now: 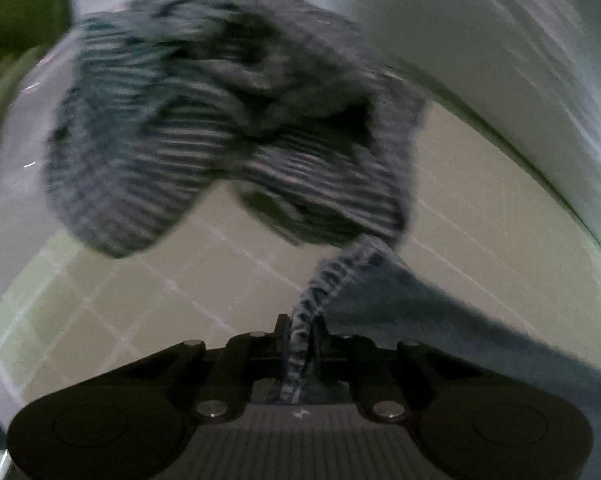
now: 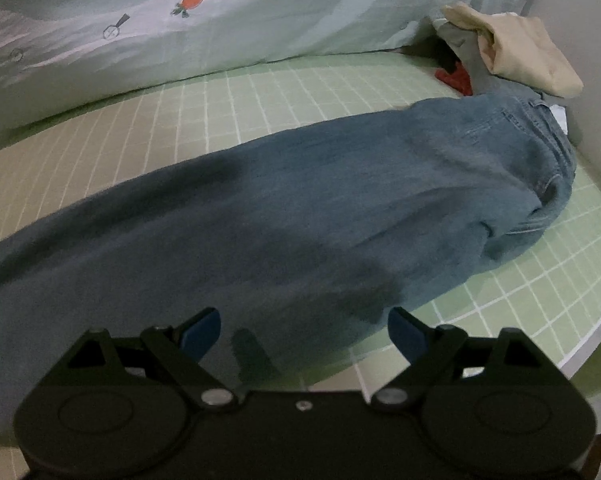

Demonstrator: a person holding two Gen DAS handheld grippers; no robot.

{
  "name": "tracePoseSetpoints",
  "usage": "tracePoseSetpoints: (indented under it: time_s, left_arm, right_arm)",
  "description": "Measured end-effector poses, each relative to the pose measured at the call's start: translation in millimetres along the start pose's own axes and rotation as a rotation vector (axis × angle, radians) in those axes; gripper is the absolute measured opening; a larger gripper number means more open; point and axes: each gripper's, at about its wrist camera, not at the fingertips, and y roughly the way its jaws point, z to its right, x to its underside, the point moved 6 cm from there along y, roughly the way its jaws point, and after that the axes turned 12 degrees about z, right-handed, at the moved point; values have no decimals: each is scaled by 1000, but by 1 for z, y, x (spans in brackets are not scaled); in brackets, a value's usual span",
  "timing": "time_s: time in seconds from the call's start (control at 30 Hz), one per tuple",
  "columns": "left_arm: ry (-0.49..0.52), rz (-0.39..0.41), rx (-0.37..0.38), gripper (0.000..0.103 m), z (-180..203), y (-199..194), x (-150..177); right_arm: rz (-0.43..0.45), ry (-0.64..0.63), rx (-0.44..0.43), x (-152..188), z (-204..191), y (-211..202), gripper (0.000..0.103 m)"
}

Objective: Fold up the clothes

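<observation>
My left gripper [image 1: 300,344], bottom centre of the left wrist view, is pinching a twisted strip of the striped garment [image 1: 228,128]; jaws nearly together w/ cloth between them. Rest of that garment bunches up across the upper middle of the frame, blurred, prob. a knit top but can't say for sure. Below it is the green grid bedsheet [image 1: 148,300], and a blue jeans [image 1: 440,312] edge runs off lower right. In the right wrist view my right gripper [image 2: 304,328] sits bottom centre, blue pads [image 2: 202,330] spread wide, nothing between them. Jeans [image 2: 300,208] lie flat across mid frame on the sheet [image 2: 300,92], waistband toward the right. Pale quilt w/ carrot print [image 2: 220,12] fills the top; beige cloth [image 2: 524,52] heaped upper right.
</observation>
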Motion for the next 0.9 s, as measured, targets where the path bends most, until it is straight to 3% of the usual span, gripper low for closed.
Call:
tracePoseSetpoints:
  time_s: [0.17,0.27,0.4,0.5,0.67,0.9]
  left_arm:
    - [-89,5,-89,14,-27,2,-8]
    - [-79,-3,-119,23,-25,-5,-6]
    - [-77,11,-115,62,-20,-21,-2]
    - [-69,38,-85,73,-18,-34,0]
    - [-60,16,-109,76,-30,-43,13]
    - [-62,-59,-29,77,-43,-46,40]
  right_arm:
    - [17,63,12,-6,22,5,91]
    - [12,118,29,-9,40,11,91]
    - [5,177,37,-16,60,20,91]
    - [10,175,26,-22,64,25,91]
    - [-15,139,-18,-18,52,32,91]
    - [-25,95,-51,-11,26,29,91]
